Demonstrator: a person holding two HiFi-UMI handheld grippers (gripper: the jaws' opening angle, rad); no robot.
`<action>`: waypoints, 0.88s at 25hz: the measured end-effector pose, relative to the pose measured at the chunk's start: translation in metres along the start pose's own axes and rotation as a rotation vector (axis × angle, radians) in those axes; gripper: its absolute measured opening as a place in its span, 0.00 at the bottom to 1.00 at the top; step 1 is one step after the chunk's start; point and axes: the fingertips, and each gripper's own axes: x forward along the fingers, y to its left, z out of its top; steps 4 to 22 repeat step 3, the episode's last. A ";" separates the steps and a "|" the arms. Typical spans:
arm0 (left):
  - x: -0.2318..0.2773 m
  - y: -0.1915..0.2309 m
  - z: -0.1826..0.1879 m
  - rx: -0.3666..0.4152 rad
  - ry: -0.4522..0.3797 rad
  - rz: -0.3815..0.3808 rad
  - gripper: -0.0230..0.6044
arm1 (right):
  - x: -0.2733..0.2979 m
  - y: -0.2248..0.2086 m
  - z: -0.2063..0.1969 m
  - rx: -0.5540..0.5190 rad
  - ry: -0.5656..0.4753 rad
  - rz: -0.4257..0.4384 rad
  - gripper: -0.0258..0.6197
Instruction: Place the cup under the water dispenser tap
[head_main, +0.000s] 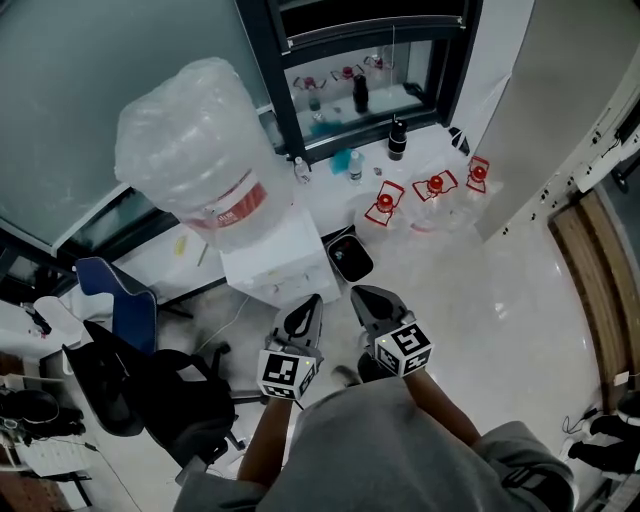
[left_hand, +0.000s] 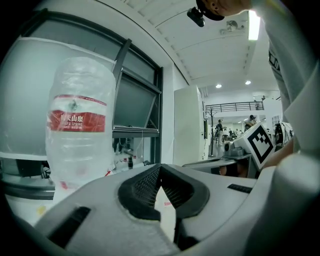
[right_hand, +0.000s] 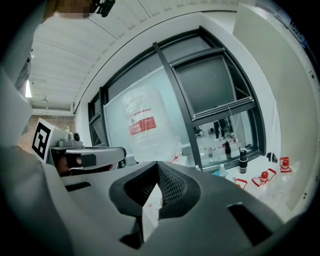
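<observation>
Grey sleeves (head_main: 420, 440) fill the bottom of the head view, so that's what sits closest to the lens. By size from there: the big clear water bottle (head_main: 195, 150) with the red label stands upside down on the white dispenser (head_main: 275, 265), right by the window. Next down is a black bin (head_main: 350, 258), just beside the dispenser.

Then the two claws, side by side in front of the dispenser. The left claw (head_main: 305, 315) has its jaws together with nothing in them. The right claw (head_main: 370, 305) is the same, pads meeting at the tip and empty. Each gripper view shows only a sliver of pale background below the pads.

Smallest thing, the cup: I can't find it in any view. From above, the tap side of the dispenser is hidden, and in the gripper views the claw bodies block everything low down. So this fits a cup waiting somewhere out of shot, or one already parked under the tap where no camera sees it. Not gonna guess.

What counts as done well either way, imo: cup upright, centred below the spout, not leaning on the dispenser's face. I'd dip the head view lower to actually see the tap before trusting anything. And keep both claws clear of that bottle, it looks top-heavy.
</observation>
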 end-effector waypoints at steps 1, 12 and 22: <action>0.000 0.000 0.000 -0.001 0.003 0.001 0.05 | 0.000 0.001 0.001 -0.004 -0.003 0.001 0.05; 0.000 0.001 -0.001 -0.001 0.005 0.002 0.05 | 0.002 0.002 0.003 -0.014 -0.008 0.005 0.05; 0.000 0.001 -0.001 -0.001 0.005 0.002 0.05 | 0.002 0.002 0.003 -0.014 -0.008 0.005 0.05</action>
